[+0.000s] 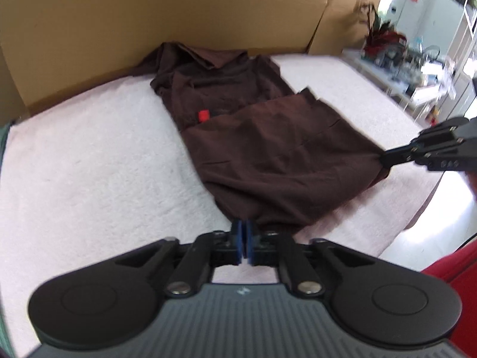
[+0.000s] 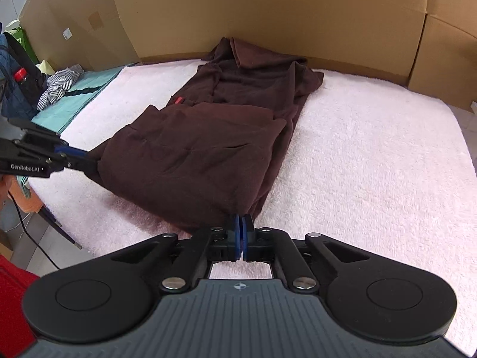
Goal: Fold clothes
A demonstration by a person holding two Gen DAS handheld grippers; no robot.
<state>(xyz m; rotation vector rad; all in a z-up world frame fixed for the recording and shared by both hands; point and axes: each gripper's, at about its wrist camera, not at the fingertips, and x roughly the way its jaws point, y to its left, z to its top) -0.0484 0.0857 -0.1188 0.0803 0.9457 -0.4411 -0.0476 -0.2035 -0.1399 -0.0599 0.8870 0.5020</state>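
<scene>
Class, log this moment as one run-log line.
left gripper: shut on brown garment near corner | right gripper: shut on other corner | surface: white towel

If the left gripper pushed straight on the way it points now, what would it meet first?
The left gripper is already shut on the near corner of the brown garment, so it would push straight into that cloth, bunching it on the white towel. Depth beyond is unclear.
</scene>
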